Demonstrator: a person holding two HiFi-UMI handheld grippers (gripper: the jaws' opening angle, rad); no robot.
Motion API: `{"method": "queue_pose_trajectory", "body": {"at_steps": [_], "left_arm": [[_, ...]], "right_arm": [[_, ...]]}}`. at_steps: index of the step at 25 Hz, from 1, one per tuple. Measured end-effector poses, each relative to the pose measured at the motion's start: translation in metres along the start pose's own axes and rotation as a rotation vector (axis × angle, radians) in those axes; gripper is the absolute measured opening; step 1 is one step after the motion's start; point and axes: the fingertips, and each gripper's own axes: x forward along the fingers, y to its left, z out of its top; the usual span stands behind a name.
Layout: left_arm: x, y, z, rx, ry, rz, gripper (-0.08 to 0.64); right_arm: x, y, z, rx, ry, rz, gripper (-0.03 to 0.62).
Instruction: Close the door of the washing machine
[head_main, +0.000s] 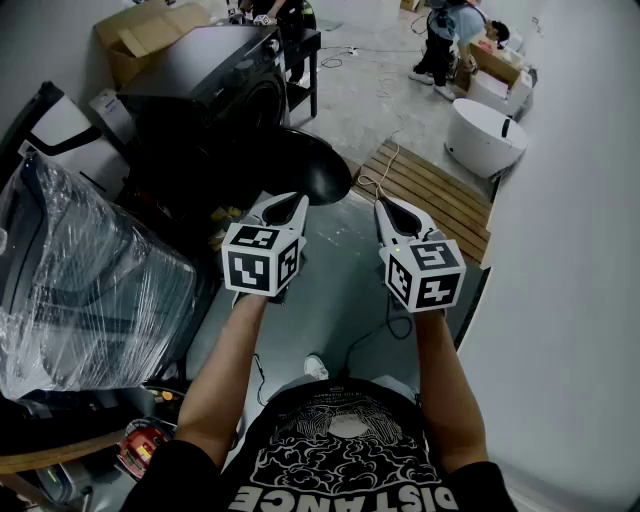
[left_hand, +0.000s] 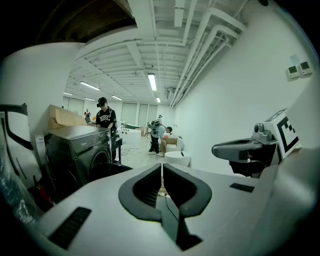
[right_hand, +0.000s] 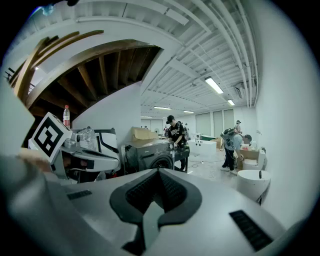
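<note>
Your left gripper (head_main: 299, 198) and right gripper (head_main: 381, 204) point forward, slightly down, jaws together, empty; the round black washing machine door (head_main: 314, 166) stands open just ahead.

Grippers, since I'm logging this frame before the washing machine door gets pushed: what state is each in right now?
Left gripper: closed, holding nothing.
Right gripper: closed, holding nothing.

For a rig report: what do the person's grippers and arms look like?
Both the left gripper and right gripper have white tapered shells, black-lined jaws and a white cube with black square markers. The arms are bare below a black short-sleeved T-shirt with white print.
</note>
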Motion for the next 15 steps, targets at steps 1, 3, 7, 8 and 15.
{"method": "queue_pose_trajectory", "body": {"at_steps": [1,3,7,8,15], "left_arm": [[0.000,0.002,0.000,0.001,0.000,-0.003,0.035],[0.000,0.006,-0.001,0.000,0.000,-0.010,0.035],[0.003,0.014,-0.002,-0.015,0.001,-0.021,0.035],[0.004,0.015,-0.002,-0.017,0.001,-0.024,0.035],[0.016,0.024,-0.002,-0.023,0.012,-0.025,0.035]], "right_arm": [[0.002,0.002,0.000,-0.011,0.004,-0.009,0.021],[0.006,0.006,-0.002,-0.029,0.013,-0.022,0.021],[0.015,0.012,-0.006,-0.025,0.038,-0.014,0.023],[0.018,0.013,-0.008,-0.029,0.050,-0.012,0.021],[0.037,0.010,-0.014,-0.039,0.103,0.004,0.029]]}}
